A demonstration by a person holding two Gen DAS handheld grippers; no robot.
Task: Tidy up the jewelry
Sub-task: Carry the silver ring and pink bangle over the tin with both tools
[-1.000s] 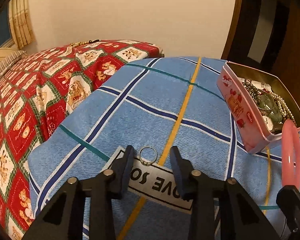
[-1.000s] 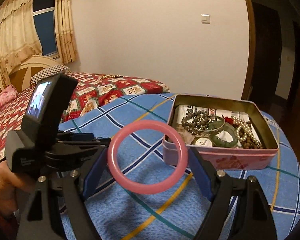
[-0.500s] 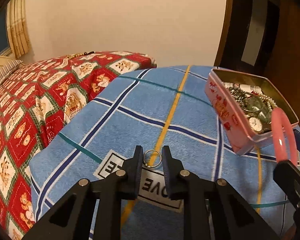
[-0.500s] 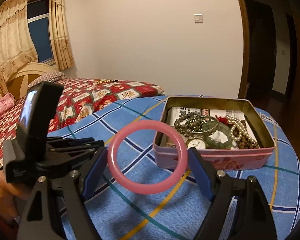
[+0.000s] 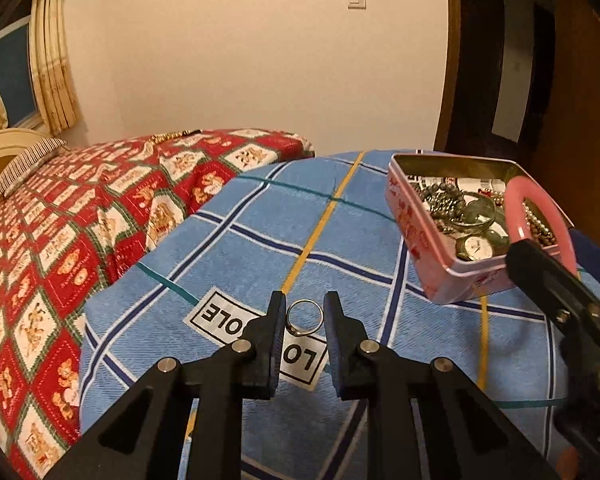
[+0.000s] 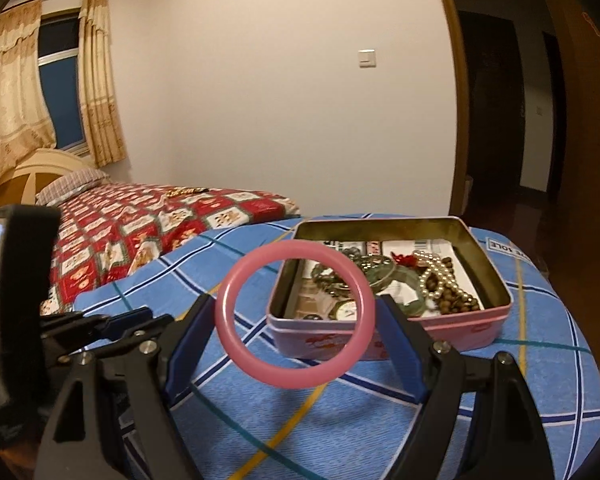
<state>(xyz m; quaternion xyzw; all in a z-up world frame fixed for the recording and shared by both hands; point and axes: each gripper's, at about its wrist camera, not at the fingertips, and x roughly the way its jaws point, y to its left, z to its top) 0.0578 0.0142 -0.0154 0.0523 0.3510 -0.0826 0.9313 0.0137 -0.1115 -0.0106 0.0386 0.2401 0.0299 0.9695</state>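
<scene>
While right tool grips bangle (pink), ring seems pinched.

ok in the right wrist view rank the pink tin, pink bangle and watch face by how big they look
1. pink tin
2. pink bangle, though it is nearer the camera, which inflates it
3. watch face, seen through the bangle

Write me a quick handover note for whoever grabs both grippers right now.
Left gripper: shut on the silver ring, held above the blue blanket, left of the tin.
Right gripper: shut on the pink bangle, held upright in front of the tin, not over it yet.
Done: the open tin already holds beads, pearls, a watch and other bangles.
Left: carry the bangle over the tin and release, then do the same with the ring. A beaded piece lies on the red quilt farther back; probably collect that next.
</scene>
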